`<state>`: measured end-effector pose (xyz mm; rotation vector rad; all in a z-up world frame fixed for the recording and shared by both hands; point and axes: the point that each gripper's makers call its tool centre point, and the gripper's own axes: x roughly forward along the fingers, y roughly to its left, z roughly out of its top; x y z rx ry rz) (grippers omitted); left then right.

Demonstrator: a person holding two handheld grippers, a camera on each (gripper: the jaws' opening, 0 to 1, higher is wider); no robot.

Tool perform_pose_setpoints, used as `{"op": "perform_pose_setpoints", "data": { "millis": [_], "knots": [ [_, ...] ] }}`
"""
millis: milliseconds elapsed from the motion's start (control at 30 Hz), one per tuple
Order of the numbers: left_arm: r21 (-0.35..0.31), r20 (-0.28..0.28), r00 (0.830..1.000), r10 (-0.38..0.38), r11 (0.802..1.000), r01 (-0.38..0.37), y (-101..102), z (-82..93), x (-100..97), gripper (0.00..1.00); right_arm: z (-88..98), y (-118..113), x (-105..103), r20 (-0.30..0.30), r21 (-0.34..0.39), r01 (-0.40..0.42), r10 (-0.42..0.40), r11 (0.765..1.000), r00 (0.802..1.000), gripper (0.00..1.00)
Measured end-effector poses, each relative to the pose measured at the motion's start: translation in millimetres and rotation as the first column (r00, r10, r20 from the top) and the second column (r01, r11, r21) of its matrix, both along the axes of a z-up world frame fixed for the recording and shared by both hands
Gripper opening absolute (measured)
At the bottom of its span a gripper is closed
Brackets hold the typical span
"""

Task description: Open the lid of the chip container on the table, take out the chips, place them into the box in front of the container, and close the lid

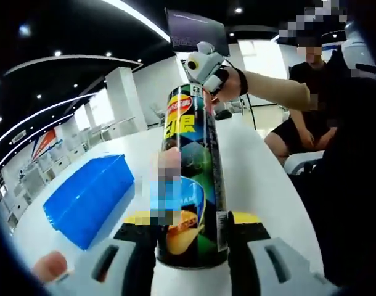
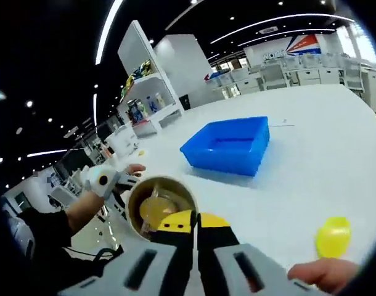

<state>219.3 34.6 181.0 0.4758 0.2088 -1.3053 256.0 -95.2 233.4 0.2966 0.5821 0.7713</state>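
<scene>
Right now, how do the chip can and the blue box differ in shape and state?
The chip can is a tall dark cylinder; the blue box is a low rectangular bin. The fingers of the left gripper clamp the can; the box sits free on the table. Both are open on top.

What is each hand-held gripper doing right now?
Left hand-held gripper: closed on the chip can.
Right hand-held gripper: closed, at the can's open top, holding nothing visible.

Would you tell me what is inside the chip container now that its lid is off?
Pale chips sit stacked inside the open chip container; the right gripper covers the lower rim, hiding the stack's depth.
</scene>
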Motion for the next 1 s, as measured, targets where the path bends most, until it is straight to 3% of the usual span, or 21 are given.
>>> {"op": "perform_pose_setpoints", "data": {
  "millis": [333,667,1000],
  "knots": [
    [0.078,-0.004,1.000,-0.019,0.997,0.020,11.6,-2.7,-4.4,0.45,-34.2,2.0,-2.5,-0.011,0.008,0.018,-0.018,1.000,1.000,0.00],
    [0.157,-0.025,0.999,-0.035,0.987,0.039,23.3,-7.1,-11.7,0.45,-64.7,16.7,-10.0,-0.024,-0.038,0.016,-0.017,0.999,1.000,0.00],
    [0.216,-0.036,0.998,-0.053,0.974,0.059,35.7,-11.1,-15.3,0.45,-84.3,30.5,-14.3,0.004,-0.110,-0.012,0.012,0.994,1.000,0.01]
  ]
}}
